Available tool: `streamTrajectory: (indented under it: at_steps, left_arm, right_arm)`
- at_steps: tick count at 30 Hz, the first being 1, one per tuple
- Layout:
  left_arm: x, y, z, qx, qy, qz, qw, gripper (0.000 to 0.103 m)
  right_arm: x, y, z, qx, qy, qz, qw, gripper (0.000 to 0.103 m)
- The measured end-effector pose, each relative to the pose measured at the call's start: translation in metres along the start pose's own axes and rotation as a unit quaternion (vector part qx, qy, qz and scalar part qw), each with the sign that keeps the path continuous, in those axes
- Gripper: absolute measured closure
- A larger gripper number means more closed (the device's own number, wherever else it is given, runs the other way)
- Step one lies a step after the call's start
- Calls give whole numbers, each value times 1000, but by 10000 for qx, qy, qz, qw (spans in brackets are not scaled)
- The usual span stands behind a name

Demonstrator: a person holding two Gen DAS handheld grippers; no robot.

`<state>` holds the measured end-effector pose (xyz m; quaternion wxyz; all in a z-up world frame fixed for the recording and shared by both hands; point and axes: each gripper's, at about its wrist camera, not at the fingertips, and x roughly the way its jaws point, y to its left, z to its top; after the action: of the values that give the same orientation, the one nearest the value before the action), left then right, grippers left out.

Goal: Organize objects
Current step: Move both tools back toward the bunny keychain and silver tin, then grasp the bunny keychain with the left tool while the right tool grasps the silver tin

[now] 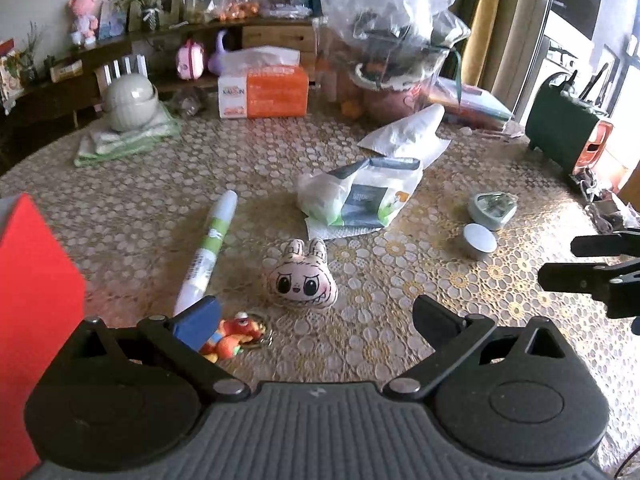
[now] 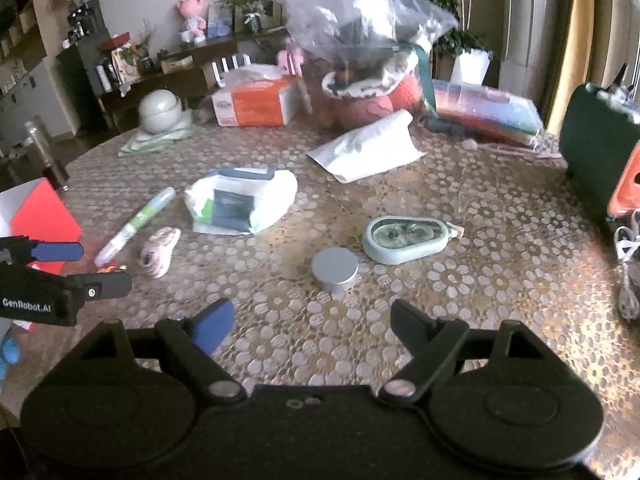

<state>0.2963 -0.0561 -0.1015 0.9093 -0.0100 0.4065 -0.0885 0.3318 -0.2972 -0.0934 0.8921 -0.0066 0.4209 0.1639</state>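
Objects to organize lie scattered over the lace-patterned round table [image 1: 400, 288]. Near the edge closest to you sits a pink plush rabbit-face charm [image 1: 303, 279], with an orange and red cartoon keychain [image 1: 234, 338] just beside it toward the left edge. A white and green tube-shaped pen [image 1: 210, 245] lies angled beyond the keychain, pointing toward the far edge. Around the table's middle rests a crumpled white wet-wipe pack with a grey label [image 1: 360, 196], and beyond it a white flat pouch [image 1: 408, 136]. Toward the right edge you have a short silver round tin [image 2: 335, 269] and, just beside it, a pale green oval case with a clear lid [image 2: 404, 238]. A red box [image 1: 36, 312] stands at the left edge. Along the far edge sit an orange and white tissue pack [image 1: 264, 94] and a clear plastic bag of dark items [image 1: 396, 12].

Your left gripper [image 1: 316, 316] has its fingers spread wide, nothing between them, above the near edge with the rabbit-face charm straight ahead. Your right gripper [image 2: 312, 320] is likewise spread and empty, with the silver tin straight ahead of it.
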Motion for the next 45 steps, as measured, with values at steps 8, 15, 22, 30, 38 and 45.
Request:
streamTrajectory:
  at_steps: [8,15,22,30,38,45]
  left_arm:
    - [38,0,9,140,166,117,9997,0]
    - [58,3,11,101,324,109,9994,0]
    - [67,-1,10,220,333,218,9990,1]
    - [65,-7,6,399,251,312,9984,26]
    - [61,-7,7,338,244,330,9986,51]
    - [45,-7,7,227,240,263,9991,51]
  right_arm:
    - [43,-1,9,155,186,-64,9997,18]
    - [66,-5,12,365,337,-125,9987,19]
    - [76,-6,14,436,364,-218,9981,20]
    - [77,2,15,203,319,-493,9981,40]
    - [74,3,16,132,332,-718,9968,67]
    - [54,10,8,104,285,-640,9975,67]
